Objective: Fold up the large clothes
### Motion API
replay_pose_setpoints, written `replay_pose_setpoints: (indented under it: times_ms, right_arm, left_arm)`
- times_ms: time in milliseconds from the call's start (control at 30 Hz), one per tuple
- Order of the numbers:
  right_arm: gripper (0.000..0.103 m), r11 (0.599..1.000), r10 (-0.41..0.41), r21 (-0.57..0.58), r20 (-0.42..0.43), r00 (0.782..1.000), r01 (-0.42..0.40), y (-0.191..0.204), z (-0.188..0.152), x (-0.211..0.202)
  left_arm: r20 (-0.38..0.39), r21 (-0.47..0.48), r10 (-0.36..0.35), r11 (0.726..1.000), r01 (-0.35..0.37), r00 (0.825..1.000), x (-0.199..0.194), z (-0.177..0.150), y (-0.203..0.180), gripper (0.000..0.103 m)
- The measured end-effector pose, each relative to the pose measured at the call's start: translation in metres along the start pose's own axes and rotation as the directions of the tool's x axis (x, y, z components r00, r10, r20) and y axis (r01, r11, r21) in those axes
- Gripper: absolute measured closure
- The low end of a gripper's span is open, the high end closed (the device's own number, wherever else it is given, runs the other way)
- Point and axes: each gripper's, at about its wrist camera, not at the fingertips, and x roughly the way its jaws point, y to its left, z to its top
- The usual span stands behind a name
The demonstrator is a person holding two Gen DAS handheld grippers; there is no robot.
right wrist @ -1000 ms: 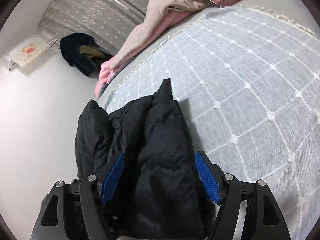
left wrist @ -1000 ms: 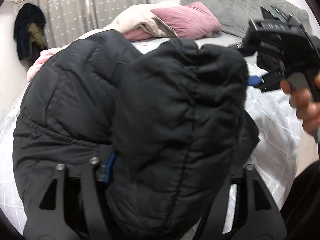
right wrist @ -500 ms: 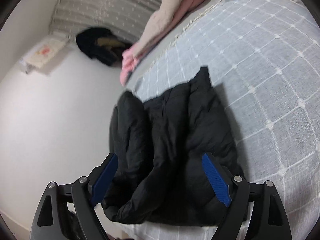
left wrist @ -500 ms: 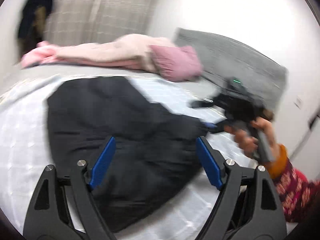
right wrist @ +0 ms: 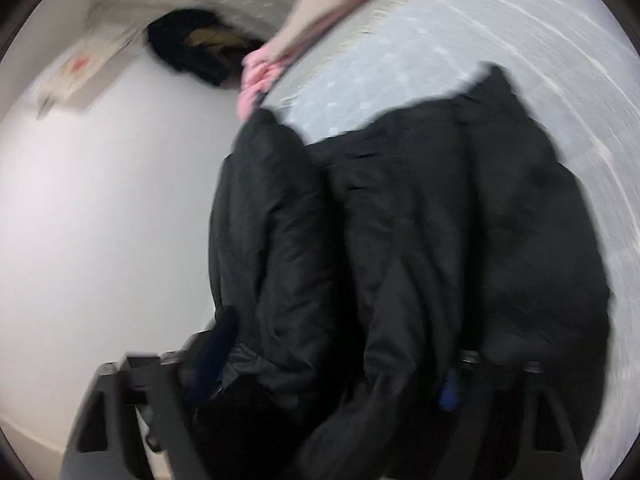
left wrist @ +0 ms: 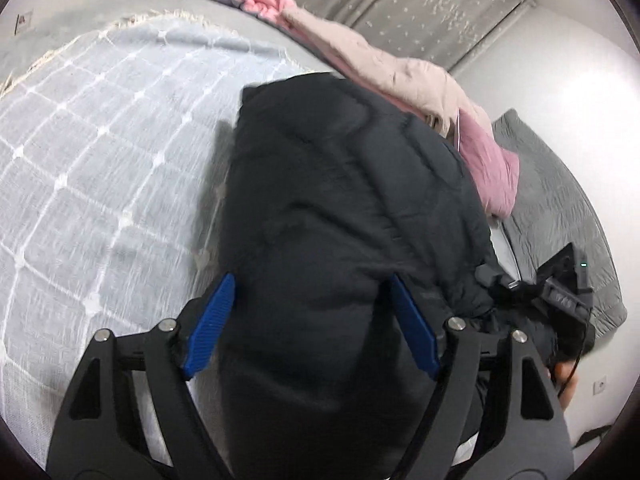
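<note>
Blue-grey bedspread [left wrist: 100, 168] with white criss-cross lines covers the bed, and a grey curtain [left wrist: 420, 8] hangs at the top of the left view. Pink and cream bedding [left wrist: 400, 76] is piled along the upper right.

Right in the middle of both views lies the big black puffy jacket [left wrist: 344, 208], already bunched up thick on the bedspread.

Looking at the left gripper [left wrist: 310, 328], its blue pads stand wide apart, one on each side of a fat roll of jacket. They close a tiny bit, but they do not look like they squeeze it yet.

For the right gripper [right wrist: 332, 364], the picture is very blurry. Its jaws are closing with jacket between them, and the cloth hides the pads, so I cannot tell if they bite yet. From the left view, this gripper sits at the lower right, at the jacket's edge.

My guess is the step is grabbing the near edge with both tongs for another fold. To do it well, pinch all the layers together, not only the top one. Puffy cloth springs back, so grip deep. Lift both sides evenly so the pile stays neat.
</note>
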Motion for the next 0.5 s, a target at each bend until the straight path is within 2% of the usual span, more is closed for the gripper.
replay_pose_setpoints:
  times_ms: [33, 100, 167, 200, 267, 333, 400, 433, 467, 500]
  right_arm:
    - [0.077, 0.998, -0.013, -0.062, 0.035, 0.999, 0.015, 0.012, 0.0, -0.002]
    - [0.087, 0.986, 0.034, -0.168, 0.141, 0.989, -0.01, 0.035, -0.002, -0.02]
    - [0.089, 0.96, 0.138, -0.274, 0.255, 0.957, -0.065, 0.051, -0.005, -0.052]
    - [0.089, 0.949, 0.176, -0.303, 0.286, 0.942, -0.085, 0.053, -0.006, -0.066]
    - [0.089, 0.945, 0.173, -0.322, 0.316, 0.933, -0.066, 0.047, -0.008, -0.086]
    - [0.089, 0.952, 0.117, -0.307, 0.298, 0.947, -0.021, 0.03, -0.012, -0.091]
    - [0.083, 0.955, -0.035, -0.278, 0.248, 0.968, 0.105, 0.007, -0.017, -0.081]
    - [0.08, 0.944, -0.14, -0.269, 0.203, 0.969, 0.193, -0.005, -0.02, -0.072]
    - [0.074, 0.932, -0.206, -0.267, 0.164, 0.965, 0.244, -0.015, -0.024, -0.066]
    - [0.062, 0.924, -0.248, -0.263, 0.139, 0.959, 0.277, -0.024, -0.027, -0.064]
  left_arm:
    - [0.034, 0.025, 0.009, 1.0, -0.01, 0.999, -0.005, -0.001, -0.006, 0.024]
    - [0.081, 0.064, -0.009, 0.998, 0.004, 0.997, -0.013, -0.002, -0.02, 0.024]
    - [0.105, 0.097, -0.05, 0.994, 0.04, 0.993, -0.015, -0.001, -0.033, 0.024]
    - [0.108, 0.124, -0.075, 0.99, 0.062, 0.991, -0.014, -0.002, -0.041, 0.024]
    - [0.096, 0.179, -0.094, 0.981, 0.076, 0.991, -0.008, -0.008, -0.054, 0.024]
    - [0.058, 0.244, -0.071, 0.968, 0.055, 0.996, 0.005, -0.015, -0.068, 0.024]
    - [0.008, 0.327, -0.034, 0.944, 0.03, 0.999, 0.022, -0.028, -0.081, 0.024]
    - [-0.007, 0.355, -0.025, 0.935, 0.026, 1.0, 0.027, -0.029, -0.085, 0.024]
    - [-0.019, 0.393, -0.012, 0.919, 0.018, 1.0, 0.031, -0.036, -0.091, 0.024]
    - [-0.027, 0.429, 0.007, 0.903, 0.006, 1.0, 0.033, -0.041, -0.097, 0.024]
